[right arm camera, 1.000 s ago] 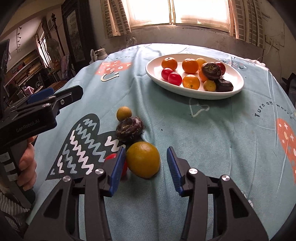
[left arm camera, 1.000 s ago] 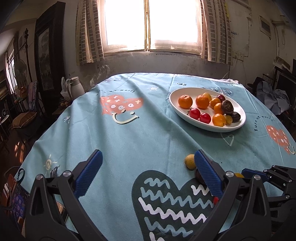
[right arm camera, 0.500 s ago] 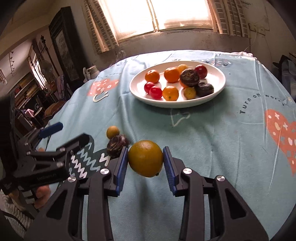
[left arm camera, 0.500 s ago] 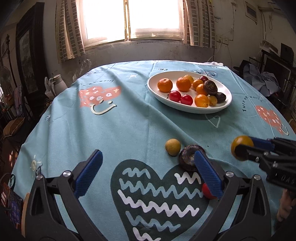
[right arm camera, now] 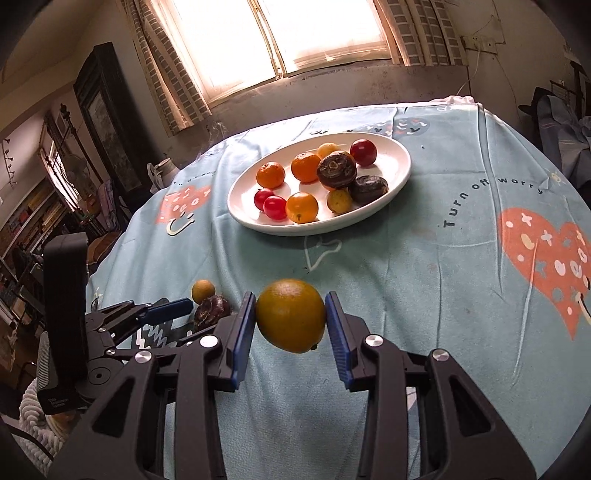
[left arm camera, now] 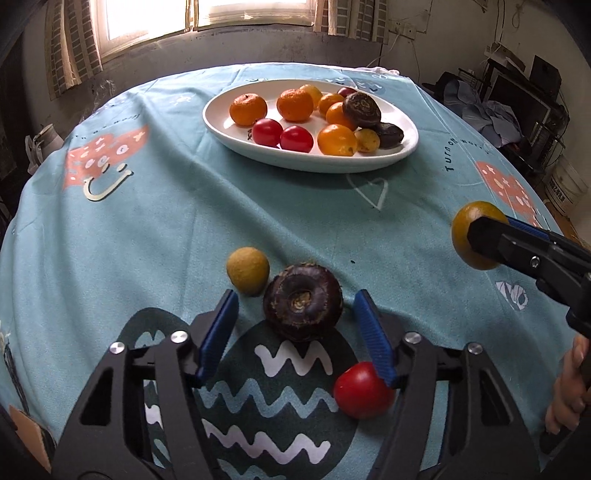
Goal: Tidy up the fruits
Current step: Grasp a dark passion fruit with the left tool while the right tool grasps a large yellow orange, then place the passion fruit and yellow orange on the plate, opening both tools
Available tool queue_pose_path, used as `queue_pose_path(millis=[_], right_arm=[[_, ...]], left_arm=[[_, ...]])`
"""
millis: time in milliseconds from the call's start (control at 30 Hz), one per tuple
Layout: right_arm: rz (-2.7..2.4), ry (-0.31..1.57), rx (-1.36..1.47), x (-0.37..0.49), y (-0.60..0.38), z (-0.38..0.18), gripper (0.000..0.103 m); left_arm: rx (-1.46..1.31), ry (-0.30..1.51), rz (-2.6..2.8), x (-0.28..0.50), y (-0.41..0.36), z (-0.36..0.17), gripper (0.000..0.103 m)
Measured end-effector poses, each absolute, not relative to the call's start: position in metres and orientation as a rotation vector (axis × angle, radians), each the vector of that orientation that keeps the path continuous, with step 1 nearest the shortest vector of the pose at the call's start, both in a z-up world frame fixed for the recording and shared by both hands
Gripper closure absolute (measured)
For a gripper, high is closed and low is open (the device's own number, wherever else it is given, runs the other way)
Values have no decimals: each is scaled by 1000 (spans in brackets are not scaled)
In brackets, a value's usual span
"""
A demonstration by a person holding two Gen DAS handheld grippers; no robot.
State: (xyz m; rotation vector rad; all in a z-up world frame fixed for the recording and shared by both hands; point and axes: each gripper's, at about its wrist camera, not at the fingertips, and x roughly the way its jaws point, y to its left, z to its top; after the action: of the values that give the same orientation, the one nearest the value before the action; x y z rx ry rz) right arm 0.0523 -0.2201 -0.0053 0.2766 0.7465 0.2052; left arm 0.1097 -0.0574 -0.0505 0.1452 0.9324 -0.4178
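Between the blue pads of the right gripper (right arm camera: 290,318) sits an orange (right arm camera: 290,315), pinched on both sides and held clear above the tablecloth (right arm camera: 424,266); in the left wrist view the same orange (left arm camera: 474,236) shows at the right edge, clamped at the tip of the right gripper (left arm camera: 480,240), well short of the plate. Left gripper (left arm camera: 297,306) is spread wide, low over the cloth, jaws on either side of a dark purple-brown fruit (left arm camera: 303,308) with a gap on each side, not touching it. Small yellow-brown fruit (left arm camera: 247,270) lies just beside the dark one, to its left, ahead of the left pad. A red cherry tomato (left arm camera: 364,389) lies on the cloth right by the left gripper's right finger, can't tell if touching. All three loose fruits are on or at the edge of the dark heart print (left arm camera: 266,387). Farther back, white oval plate (left arm camera: 221,125) holds oranges, two red tomatoes, small yellow fruits, two dark fruits, one more red fruit at the back. Same plate (right arm camera: 402,166) is ahead of the held orange in the right wrist view. Round table, teal cloth with pink hearts and "Turn off worry" lettering (right arm camera: 495,195). Window (right arm camera: 295,33) with checked curtains behind.
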Motion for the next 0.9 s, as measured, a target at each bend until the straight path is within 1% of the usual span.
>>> queue_pose_path(millis=[167,200,233,267,467,667,900], right_arm=[[202,746,278,53,-220,-5,64],[200,745,278,52,-220,-5,64],[199,744,278,52,-221,-5,64],[198,743,277,52,-221,-5,64],[187,743,279,53,-224,-6,64],[177,701,301,51,-230,3,64],[140,610,286,90,-246,64,64]], left_arm=[[165,914,-424,114,-63,-54,43],[166,913,-425,114,-64,-53,45],[166,911,-428,114,-64,-53,48],[161,913,-446,112,-63,-52,59],[99,927,-478,103,-52,-48,59],[80,770,-420,93,-40,-9,60],[101,684,-302,152,-58,37,60]])
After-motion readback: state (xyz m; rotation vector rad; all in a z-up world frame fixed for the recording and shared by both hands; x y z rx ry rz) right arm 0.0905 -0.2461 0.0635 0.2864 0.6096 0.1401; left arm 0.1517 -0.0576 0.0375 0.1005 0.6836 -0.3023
